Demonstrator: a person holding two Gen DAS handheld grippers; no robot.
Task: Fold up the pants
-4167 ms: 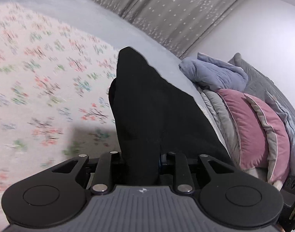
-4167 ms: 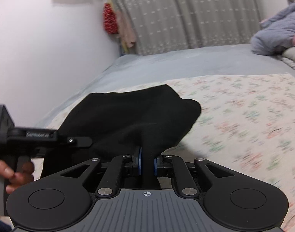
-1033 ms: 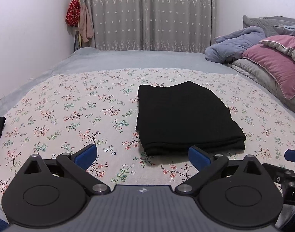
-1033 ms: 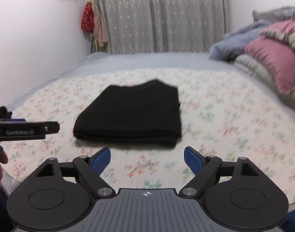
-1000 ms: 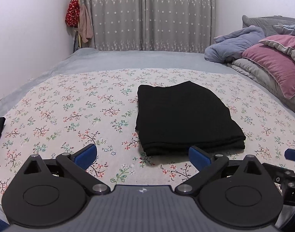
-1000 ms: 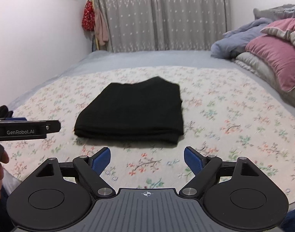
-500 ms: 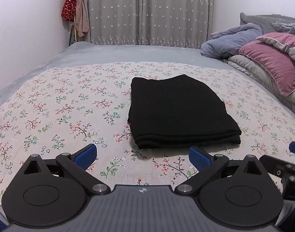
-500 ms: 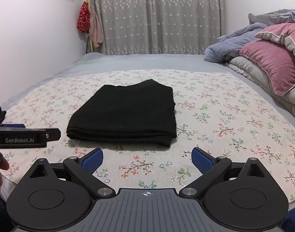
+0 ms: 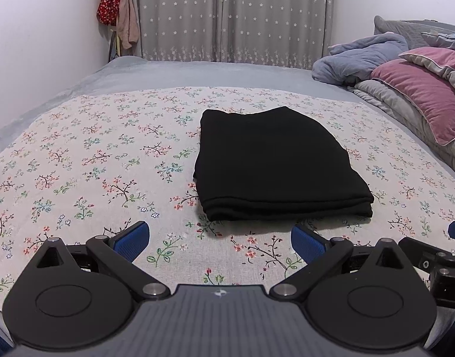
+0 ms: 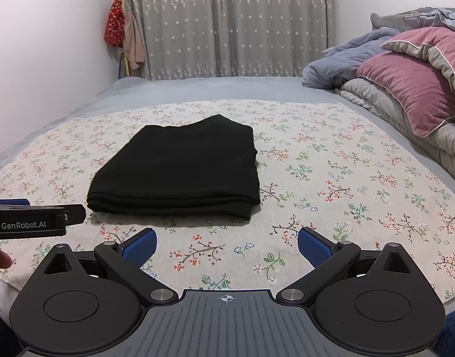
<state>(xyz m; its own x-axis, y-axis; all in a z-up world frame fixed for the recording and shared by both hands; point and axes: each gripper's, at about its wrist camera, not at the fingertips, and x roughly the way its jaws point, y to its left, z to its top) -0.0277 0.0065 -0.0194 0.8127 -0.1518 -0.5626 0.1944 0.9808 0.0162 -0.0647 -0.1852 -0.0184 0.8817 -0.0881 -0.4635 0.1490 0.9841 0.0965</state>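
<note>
Left gripper: fingers spread, nothing between. Black pants folded flat on floral bed sheet, just ahead of both fingertips (untouched). Right gripper: fingers just opened wide, empty. Pink pillow far right.

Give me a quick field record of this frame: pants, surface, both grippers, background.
pants: black pants, folded into a flat rectangle, layered edge facing the cameras
surface: floral sheet on a grey bed
left gripper: open, empty, short of the pants
right gripper: open, jaws have just been opening, nothing between them
background: pink pillow, blue blanket, grey curtains
fold status: looks finished
</note>
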